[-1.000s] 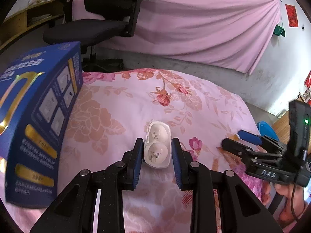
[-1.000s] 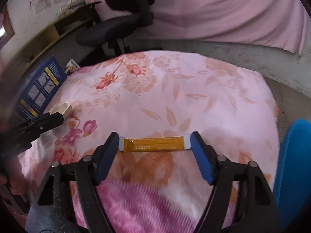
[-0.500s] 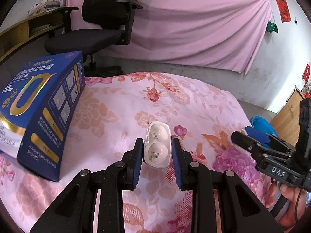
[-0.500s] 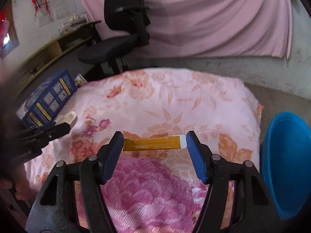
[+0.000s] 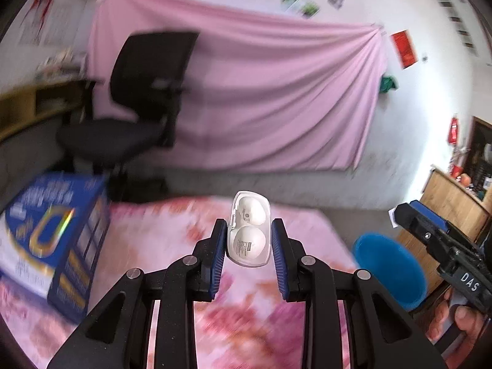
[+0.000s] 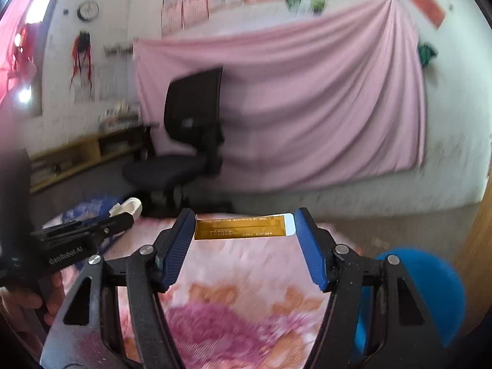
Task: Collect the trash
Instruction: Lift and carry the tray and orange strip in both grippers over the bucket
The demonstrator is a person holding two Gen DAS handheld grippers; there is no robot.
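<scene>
Currently we carry one piece of trash in each gripper, both lifted clear of the flowered bedspread (image 5: 160, 246). Our left gripper (image 5: 248, 246) has its two blue pads closed to a narrow gap on the long sides of a clear plastic blister tray (image 5: 249, 230); gripping across the narrow width lets the pads bear on the stiff rim, and the far half of the tray sticks out past the fingertips. Our right gripper (image 6: 244, 240) is set far wider, because it clamps an orange strip (image 6: 243, 229) by its two short ends, so the strip spans the whole gap between the pads and stays flat and level. A blue bin (image 6: 430, 286) stands on the floor at the right edge of the bed, just beyond the right gripper, and also shows in the left view (image 5: 390, 267). We judge that both items are meant for this bin and that neither has been released. A blue box (image 5: 55, 246) lies on the bedspread to the left, well apart from both grippers. Motion blur limits finer detail.
</scene>
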